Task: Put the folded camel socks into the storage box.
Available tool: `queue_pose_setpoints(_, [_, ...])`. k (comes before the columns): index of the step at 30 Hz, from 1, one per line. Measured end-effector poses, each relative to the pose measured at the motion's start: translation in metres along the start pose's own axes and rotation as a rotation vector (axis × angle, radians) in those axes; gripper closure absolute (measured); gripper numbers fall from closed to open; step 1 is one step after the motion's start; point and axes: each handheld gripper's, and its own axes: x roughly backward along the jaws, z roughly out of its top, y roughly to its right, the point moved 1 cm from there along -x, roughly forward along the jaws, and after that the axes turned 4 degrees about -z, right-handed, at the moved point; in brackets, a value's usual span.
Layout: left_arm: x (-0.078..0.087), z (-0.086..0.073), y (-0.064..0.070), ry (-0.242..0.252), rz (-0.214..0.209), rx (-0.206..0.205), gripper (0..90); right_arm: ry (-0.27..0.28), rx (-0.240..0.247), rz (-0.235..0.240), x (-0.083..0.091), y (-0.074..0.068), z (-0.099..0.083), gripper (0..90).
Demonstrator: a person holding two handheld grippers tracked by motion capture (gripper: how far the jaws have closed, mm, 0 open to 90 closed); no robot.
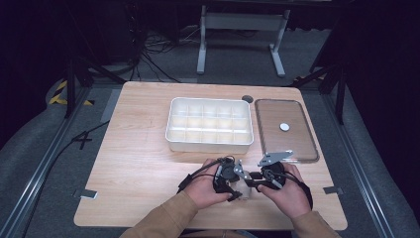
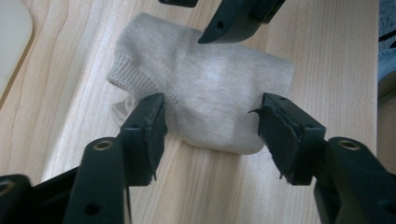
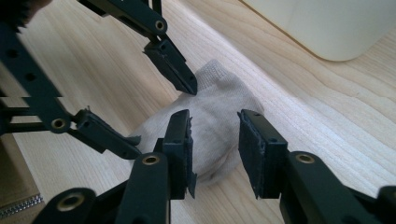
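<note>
Standing by the table, I see a person holding both grippers close together over its near edge, hands nearly meeting. Between them lies a pale grey sock, folded into a soft bundle flat on the wood, well short of the white divided tray that sits toward the middle of the table. A clear lid lies just to the tray's right, with a small white disc on it.

From the left gripper view, the left gripper has its jaws spread wide, one on each side of the sock's near end; the inner edges sit right at the fabric, but nothing is squeezed. The other gripper's black tip comes in from the top, touching the far side of the sock.

From the right gripper view, the right gripper also has its jaws parted, straddling the sock's rounded end with cloth showing in the gap. Whether its pads actually press the fabric I cannot tell.
</note>
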Motion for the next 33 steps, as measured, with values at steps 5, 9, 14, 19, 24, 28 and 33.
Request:
queue_pose_setpoints(5, [0.004,-0.001,0.001,0.003,0.003,0.006,39.5,0.005,-0.03,0.002,-0.002,-0.002,0.001,60.4])
queue_pose_setpoints(9, [-0.001,0.001,0.004,-0.015,0.012,-0.003,41.1,0.012,-0.061,-0.007,-0.005,-0.003,0.002,56.8])
queue_pose_setpoints(14, [-0.003,0.003,0.005,-0.019,0.018,-0.005,41.5,-0.021,-0.083,-0.033,-0.012,-0.001,0.004,52.1])
queue_pose_setpoints(19, [-0.004,0.002,0.004,-0.03,0.024,0.001,41.3,-0.053,-0.103,-0.039,-0.023,0.0,0.003,47.6])
queue_pose_setpoints(24, [-0.006,0.002,0.004,-0.04,0.027,0.005,40.4,-0.09,-0.137,-0.031,-0.03,0.003,0.004,43.8])
queue_pose_setpoints(28, [-0.006,0.001,0.003,-0.058,0.029,0.006,40.0,-0.119,-0.159,-0.012,-0.034,0.006,0.005,42.1])
queue_pose_setpoints(33, [-0.007,-0.001,0.003,-0.063,0.027,0.014,39.8,-0.152,-0.162,0.012,-0.039,0.007,0.008,41.9])
